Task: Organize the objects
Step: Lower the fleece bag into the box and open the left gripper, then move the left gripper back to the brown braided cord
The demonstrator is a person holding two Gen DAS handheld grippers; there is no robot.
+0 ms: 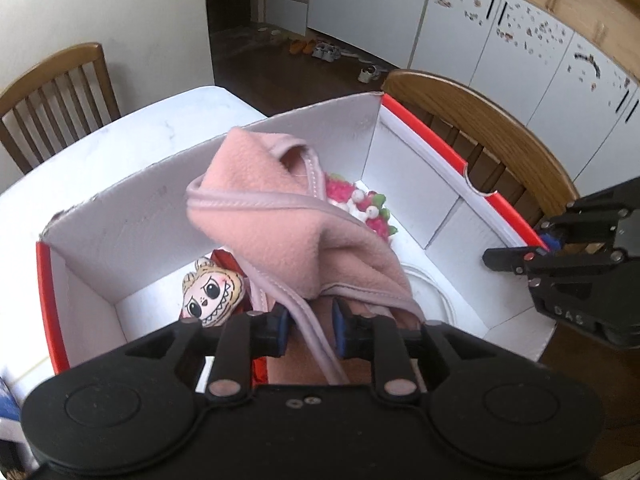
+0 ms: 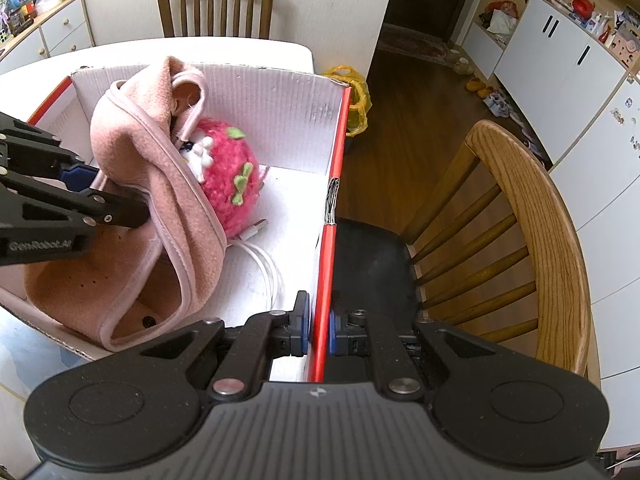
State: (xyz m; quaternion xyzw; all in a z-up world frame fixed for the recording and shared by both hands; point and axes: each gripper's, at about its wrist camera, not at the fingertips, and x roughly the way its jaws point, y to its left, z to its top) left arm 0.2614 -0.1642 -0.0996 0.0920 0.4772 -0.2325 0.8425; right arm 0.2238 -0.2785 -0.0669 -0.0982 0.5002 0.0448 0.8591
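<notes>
A white cardboard box with red outer walls [image 1: 132,216] sits on the table. My left gripper [image 1: 308,330] is shut on a pink fleece garment [image 1: 272,216] and holds it over the box; the garment hangs into the box in the right wrist view [image 2: 168,184]. My right gripper [image 2: 319,330] is shut on the box's red side wall [image 2: 325,264]. It shows at the box's right edge in the left wrist view [image 1: 516,258]. Inside lie a pink fuzzy strawberry plush [image 2: 228,172], a white cable [image 2: 266,268] and a doll-face plush [image 1: 210,292].
The white table [image 1: 120,136] carries the box. Wooden chairs stand at the far side [image 2: 216,4] and right beside the box [image 2: 532,232]. A yellow bag [image 2: 354,96] lies on the dark floor. White cabinets line the right wall [image 2: 560,68].
</notes>
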